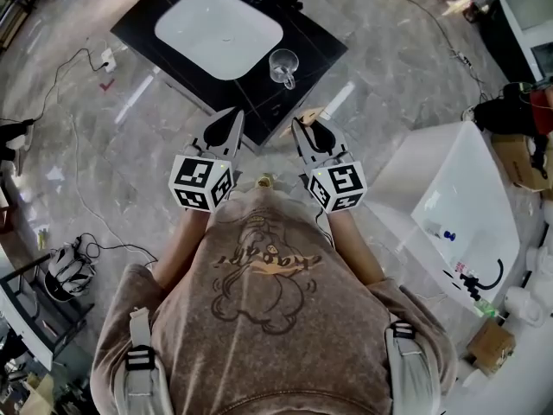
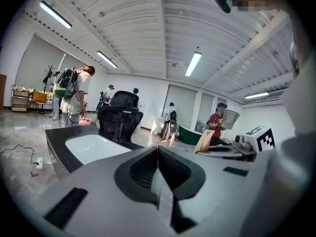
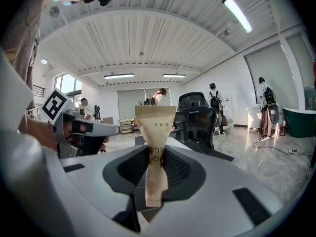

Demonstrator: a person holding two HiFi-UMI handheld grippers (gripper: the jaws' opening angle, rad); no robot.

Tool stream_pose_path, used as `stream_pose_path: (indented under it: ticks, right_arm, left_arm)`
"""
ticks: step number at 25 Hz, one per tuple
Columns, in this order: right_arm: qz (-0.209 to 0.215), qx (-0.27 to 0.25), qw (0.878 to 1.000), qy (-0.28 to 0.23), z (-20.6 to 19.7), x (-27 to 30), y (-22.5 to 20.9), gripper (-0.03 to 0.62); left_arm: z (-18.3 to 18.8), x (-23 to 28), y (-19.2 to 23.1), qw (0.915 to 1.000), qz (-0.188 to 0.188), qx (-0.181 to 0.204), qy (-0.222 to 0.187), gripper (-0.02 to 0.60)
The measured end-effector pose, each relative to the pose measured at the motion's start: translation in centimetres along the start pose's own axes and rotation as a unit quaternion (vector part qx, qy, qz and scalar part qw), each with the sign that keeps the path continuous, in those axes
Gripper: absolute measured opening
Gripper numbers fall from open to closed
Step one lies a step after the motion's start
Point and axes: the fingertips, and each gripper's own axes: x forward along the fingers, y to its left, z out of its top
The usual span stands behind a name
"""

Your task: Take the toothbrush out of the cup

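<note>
Where the counter (image 1: 304, 40) ends, right gripper (image 1: 301, 128) holds toothbrush (image 3: 155, 120).

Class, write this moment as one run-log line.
left gripper: shut, empty | right gripper: shut on paper packet | cup: on counter beside sink

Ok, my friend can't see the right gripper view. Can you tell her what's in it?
The right gripper pinches a tan paper packet between its two grey jaws. Behind it are a black office chair, the left gripper off to the left, and people standing far back in a big white room with long ceiling lights.
</note>
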Motion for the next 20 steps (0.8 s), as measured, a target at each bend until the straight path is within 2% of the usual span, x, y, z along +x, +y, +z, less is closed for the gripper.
stream_pose_path:
  ticks: [10, 20]
  right_arm:
    - [-0.011, 0.004, 1.0, -0.004, 0.2, -0.7, 1.9, 0.103]
    - [-0.024, 0.004, 1.0, -0.006, 0.4, -0.8, 2.0, 0.103]
  left_arm:
    - [0.1, -1.8, -0.1, 0.9999, -0.011, 0.005, 0.003, 0.018]
    - [-0.1, -1.6, 0.3, 0.9998, -0.019, 0.002, 0.007, 0.017]
